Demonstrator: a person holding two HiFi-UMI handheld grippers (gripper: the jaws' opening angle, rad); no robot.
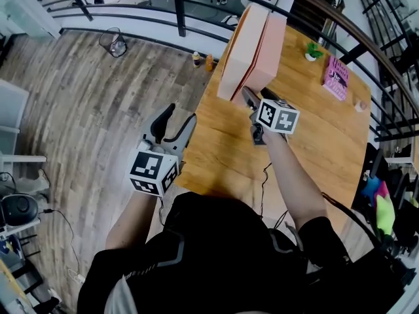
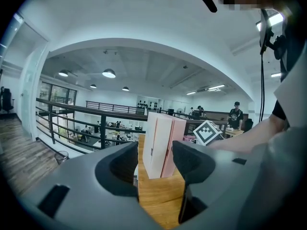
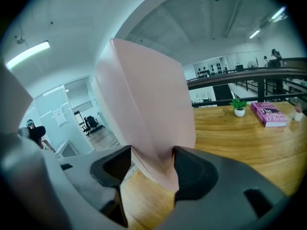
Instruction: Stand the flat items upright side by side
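— Fingers (image 3: 194, 171) on the right gripper (image 1: 251, 99): what's between them?
— They pinch the near bottom corner of the pink box (image 1: 268, 44), which stands upright on the tabletop (image 1: 308, 156), at its far left edge, touching a paler box (image 1: 241, 41) on its left.
— And the left gripper (image 1: 181, 113)?
— Fingers apart, nothing between them, held off the tabletop's near left edge, above the wooden floor (image 1: 85, 90), well apart from both boxes.

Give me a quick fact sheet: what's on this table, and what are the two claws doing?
Table: wooden
Standing upright: two pink boxes, side by side
Lying flat: pink book, far right
Also: small potted plant
Right gripper: closed on the right pink box at its near edge
Left gripper: open, empty, beside the table's left edge
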